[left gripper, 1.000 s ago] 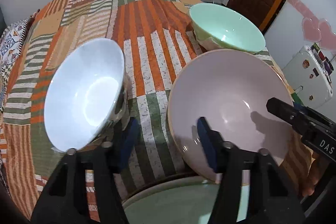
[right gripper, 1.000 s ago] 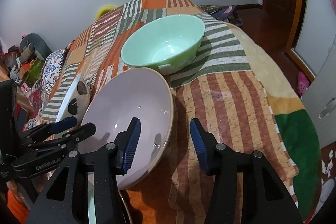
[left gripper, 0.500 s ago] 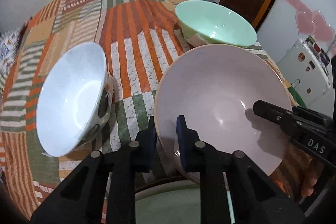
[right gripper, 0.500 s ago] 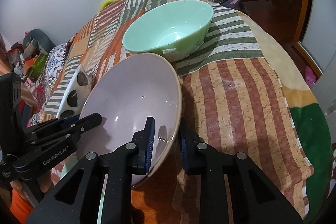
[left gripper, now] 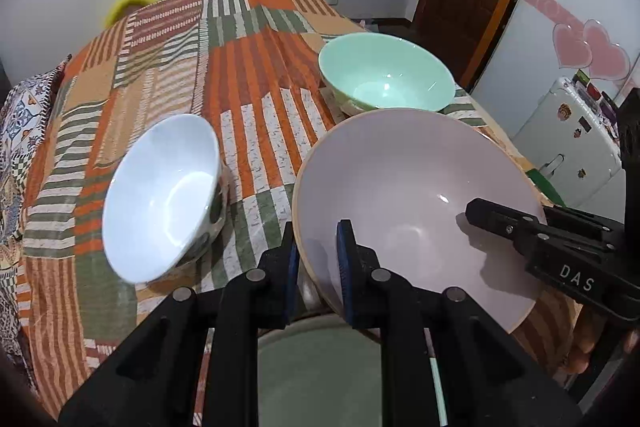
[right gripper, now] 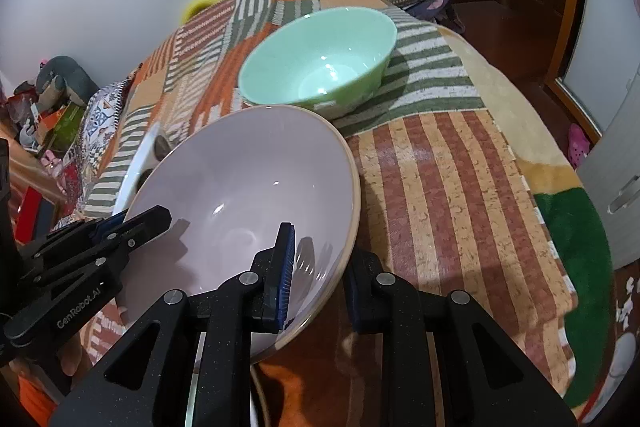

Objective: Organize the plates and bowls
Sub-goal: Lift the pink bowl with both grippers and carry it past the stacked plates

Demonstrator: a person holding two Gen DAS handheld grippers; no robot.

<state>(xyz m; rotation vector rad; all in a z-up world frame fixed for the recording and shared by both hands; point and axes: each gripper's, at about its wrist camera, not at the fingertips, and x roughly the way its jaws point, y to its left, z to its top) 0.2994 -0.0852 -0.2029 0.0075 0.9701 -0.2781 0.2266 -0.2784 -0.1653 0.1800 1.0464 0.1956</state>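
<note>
Now pink bowl (left gripper: 416, 187) rim between hand-held gripper (left gripper: 316, 259) pads

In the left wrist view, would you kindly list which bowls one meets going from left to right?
White bowl → pink bowl; the mint-green bowl, farther back, overlaps the pink one sideways, so it is left out.

Two close, downward wrist views, sharing the pink bowl (left gripper: 416, 195).

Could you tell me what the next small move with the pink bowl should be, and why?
Probably lift it straight up a little, both hands together. The left gripper and right gripper are each shut on opposite sides of the pink bowl's rim, and it sits tilted, close against the green bowl and above a pale green dish, so sliding risks a knock.
</note>
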